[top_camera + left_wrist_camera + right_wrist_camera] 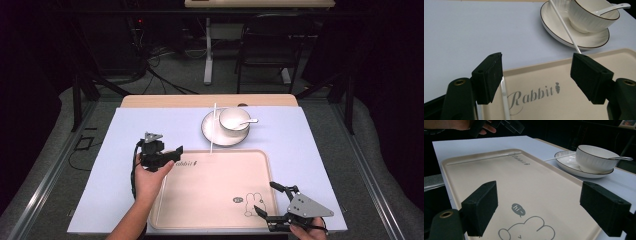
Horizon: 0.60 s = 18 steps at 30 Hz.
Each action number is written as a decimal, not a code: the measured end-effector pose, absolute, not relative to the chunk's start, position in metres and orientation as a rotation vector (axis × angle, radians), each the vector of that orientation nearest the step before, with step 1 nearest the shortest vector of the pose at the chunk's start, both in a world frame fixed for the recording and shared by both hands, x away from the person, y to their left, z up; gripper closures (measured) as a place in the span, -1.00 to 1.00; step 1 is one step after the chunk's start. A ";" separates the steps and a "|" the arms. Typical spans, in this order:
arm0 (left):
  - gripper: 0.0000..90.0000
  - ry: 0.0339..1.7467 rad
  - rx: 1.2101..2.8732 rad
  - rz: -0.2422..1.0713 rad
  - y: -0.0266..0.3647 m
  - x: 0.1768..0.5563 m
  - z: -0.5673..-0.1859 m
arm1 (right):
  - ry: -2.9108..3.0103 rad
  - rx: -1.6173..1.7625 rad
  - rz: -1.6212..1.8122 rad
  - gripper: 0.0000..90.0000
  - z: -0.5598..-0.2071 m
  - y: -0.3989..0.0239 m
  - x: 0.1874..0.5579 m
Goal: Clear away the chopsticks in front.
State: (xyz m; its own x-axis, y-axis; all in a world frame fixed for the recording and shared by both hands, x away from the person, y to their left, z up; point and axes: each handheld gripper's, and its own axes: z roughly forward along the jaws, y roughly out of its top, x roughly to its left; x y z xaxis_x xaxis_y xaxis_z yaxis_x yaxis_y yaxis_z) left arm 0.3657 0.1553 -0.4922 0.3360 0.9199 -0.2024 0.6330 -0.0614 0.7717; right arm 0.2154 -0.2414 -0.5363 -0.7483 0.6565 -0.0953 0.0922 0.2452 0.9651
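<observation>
Left gripper [172, 156] released over beige tray [210, 220], right gripper [266, 200] released, white chopstick [565, 26] across plate [549, 15]

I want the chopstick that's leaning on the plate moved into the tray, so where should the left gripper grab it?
Grip the chopstick on its raised stretch over the plate rim, coming from above with the left gripper jaws across it. There it slopes clear of the table; its low end sits against the tray edge, leaving little room.

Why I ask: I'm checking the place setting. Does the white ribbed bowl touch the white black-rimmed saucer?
Touching. In the left gripper view the white ribbed bowl stands with its foot on the white black-rimmed saucer, with no gap beneath it.
</observation>
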 end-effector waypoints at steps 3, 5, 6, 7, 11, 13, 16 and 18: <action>-0.42 1.377 1.785 0.437 0.152 0.371 -0.490 | 2.035 0.681 1.526 -0.68 -0.536 -0.241 0.216; -0.41 1.378 1.787 0.429 0.149 0.376 -0.488 | 2.036 0.682 1.527 -0.68 -0.536 -0.241 0.216; -0.41 1.378 1.786 0.412 0.147 0.381 -0.486 | 2.035 0.683 1.527 -0.68 -0.536 -0.241 0.216; -0.41 1.374 1.788 0.405 0.147 0.383 -0.486 | 2.035 0.684 1.528 -0.68 -0.537 -0.242 0.216; -0.42 1.375 1.783 0.379 0.140 0.394 -0.483 | 2.034 0.687 1.530 -0.68 -0.536 -0.242 0.216; -0.43 1.373 1.780 0.377 0.138 0.398 -0.482 | 2.034 0.686 1.530 -0.68 -0.536 -0.242 0.215; -0.43 1.366 1.788 0.364 0.134 0.403 -0.481 | 2.034 0.687 1.529 -0.68 -0.537 -0.242 0.215; -0.43 1.368 1.786 0.368 0.132 0.406 -0.480 | 2.034 0.688 1.528 -0.68 -0.537 -0.242 0.215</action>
